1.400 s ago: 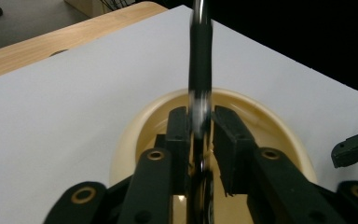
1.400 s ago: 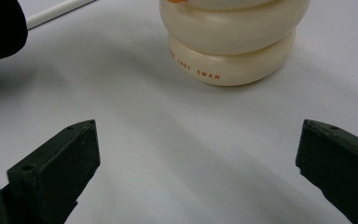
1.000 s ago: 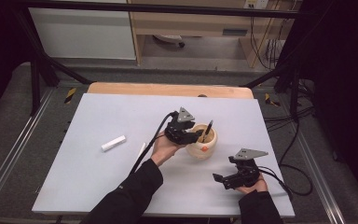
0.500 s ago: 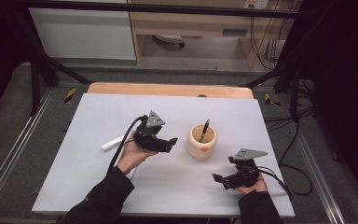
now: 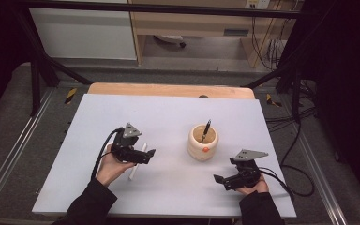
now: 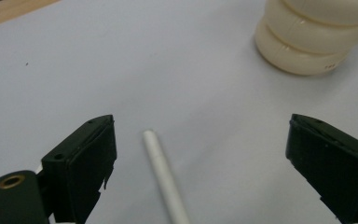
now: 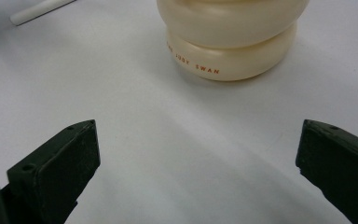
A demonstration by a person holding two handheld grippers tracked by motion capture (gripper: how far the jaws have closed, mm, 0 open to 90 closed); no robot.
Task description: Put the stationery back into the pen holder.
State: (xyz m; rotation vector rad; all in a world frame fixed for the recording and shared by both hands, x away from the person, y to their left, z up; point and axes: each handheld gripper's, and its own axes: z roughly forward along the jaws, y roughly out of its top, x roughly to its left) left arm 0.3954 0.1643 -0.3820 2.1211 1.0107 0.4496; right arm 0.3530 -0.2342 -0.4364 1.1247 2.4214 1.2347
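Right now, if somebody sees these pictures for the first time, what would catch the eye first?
Probably the ribbed cream ceramic cup near the middle of the pale grey table, with a dark pen standing in it. Next, the thin white stick lying flat between the open jaws of the left gripper, untouched by them. The right gripper rests open near the front edge.

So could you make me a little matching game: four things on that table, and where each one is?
Things:
1. black pen
2. white stick
3. cup
4. right gripper

Places:
A. lying flat between open jaws
B. standing in the cup
C. near the table's front edge, jaws open, nothing between them
D. upright near the table's middle

Pairs: 1-B, 2-A, 3-D, 4-C
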